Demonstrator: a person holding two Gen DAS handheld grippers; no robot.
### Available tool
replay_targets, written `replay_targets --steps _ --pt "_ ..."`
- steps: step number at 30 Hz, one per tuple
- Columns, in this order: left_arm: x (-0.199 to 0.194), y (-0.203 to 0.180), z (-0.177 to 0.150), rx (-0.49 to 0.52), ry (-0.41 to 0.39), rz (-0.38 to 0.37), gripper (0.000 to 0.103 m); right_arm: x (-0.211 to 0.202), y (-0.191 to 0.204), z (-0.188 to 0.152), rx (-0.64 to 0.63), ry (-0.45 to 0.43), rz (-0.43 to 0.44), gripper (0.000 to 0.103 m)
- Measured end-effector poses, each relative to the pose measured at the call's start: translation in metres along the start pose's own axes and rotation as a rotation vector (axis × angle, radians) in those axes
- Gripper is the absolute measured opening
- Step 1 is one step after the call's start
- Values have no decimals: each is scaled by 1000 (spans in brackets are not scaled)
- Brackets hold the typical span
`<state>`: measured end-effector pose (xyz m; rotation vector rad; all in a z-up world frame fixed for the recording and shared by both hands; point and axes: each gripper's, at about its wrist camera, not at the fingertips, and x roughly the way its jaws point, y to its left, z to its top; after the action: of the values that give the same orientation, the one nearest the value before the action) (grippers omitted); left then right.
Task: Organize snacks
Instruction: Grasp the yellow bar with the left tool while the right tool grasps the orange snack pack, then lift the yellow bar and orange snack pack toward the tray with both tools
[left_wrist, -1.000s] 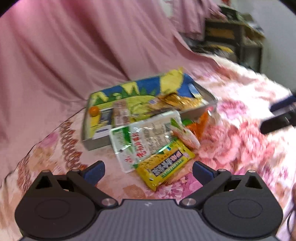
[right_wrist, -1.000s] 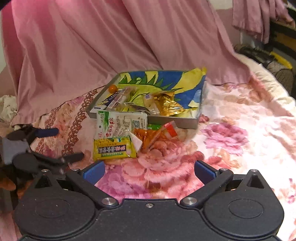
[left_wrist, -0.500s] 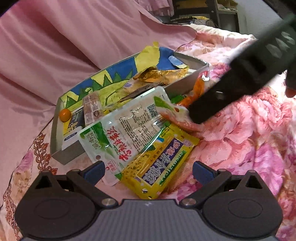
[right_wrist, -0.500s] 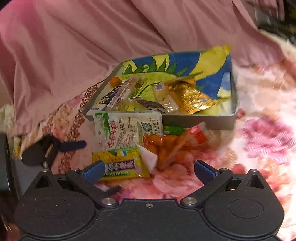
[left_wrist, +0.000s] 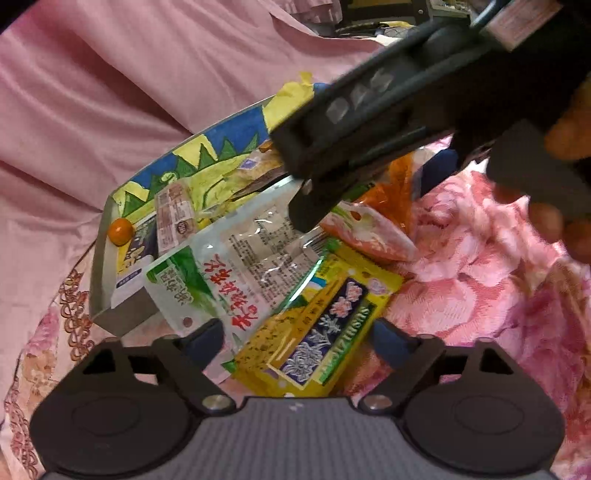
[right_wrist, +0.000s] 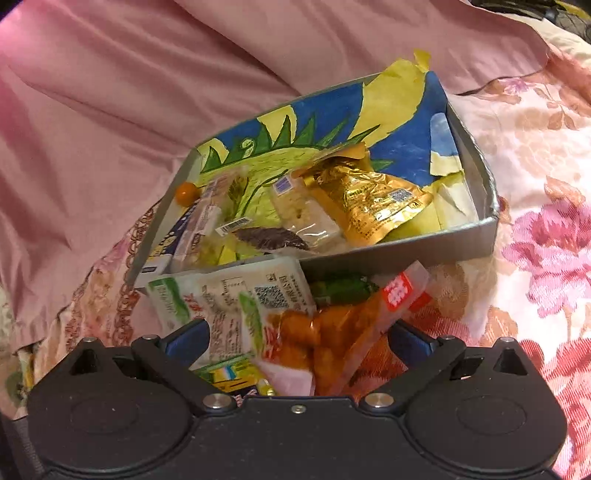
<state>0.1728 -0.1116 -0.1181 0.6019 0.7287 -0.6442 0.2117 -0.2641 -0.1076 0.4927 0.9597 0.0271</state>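
Note:
A pile of snack packets lies on the flowered bedspread in front of a grey box (right_wrist: 406, 254) lined with a blue, yellow and green picture. My left gripper (left_wrist: 297, 341) is low over the yellow packet (left_wrist: 317, 325), which lies between its closing jaws; the pads do not press on it. A green-and-white packet (left_wrist: 229, 273) overlaps it on the left. My right gripper (right_wrist: 299, 339) is open, straddling the orange packet (right_wrist: 332, 332) beside the green-and-white packet (right_wrist: 221, 295). In the left wrist view the right gripper (left_wrist: 369, 122) crosses the top, hiding part of the box (left_wrist: 118, 317).
Inside the box lie a gold packet (right_wrist: 369, 199), a clear rice-cake packet (right_wrist: 303, 214), several small bars and an orange ball (right_wrist: 185, 192). A pink-and-white packet (left_wrist: 369, 232) sits on the pile. Pink sheet drapes behind the box. The person's fingers (left_wrist: 554, 221) hold the right gripper.
Both grippers have come down and closer to the pile. The right gripper has swung in across the top of the left wrist view. The left jaws have narrowed around the yellow packet.

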Motion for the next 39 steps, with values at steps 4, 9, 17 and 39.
replay_targets --steps 4,9,17,39 --pt "-2 -1 1 -7 14 -24 76 8 3 -2 -35 3 -63 89" --pt "-3 11 3 -113 78 -52 71 7 -1 -4 -40 10 -77 70" --pt "-9 59 -15 -486 198 -139 66 -13 -9 -11 -10 68 -24 58" --pt "-12 77 -35 -674 284 -169 72 -37 48 -69 -497 147 -23 68"
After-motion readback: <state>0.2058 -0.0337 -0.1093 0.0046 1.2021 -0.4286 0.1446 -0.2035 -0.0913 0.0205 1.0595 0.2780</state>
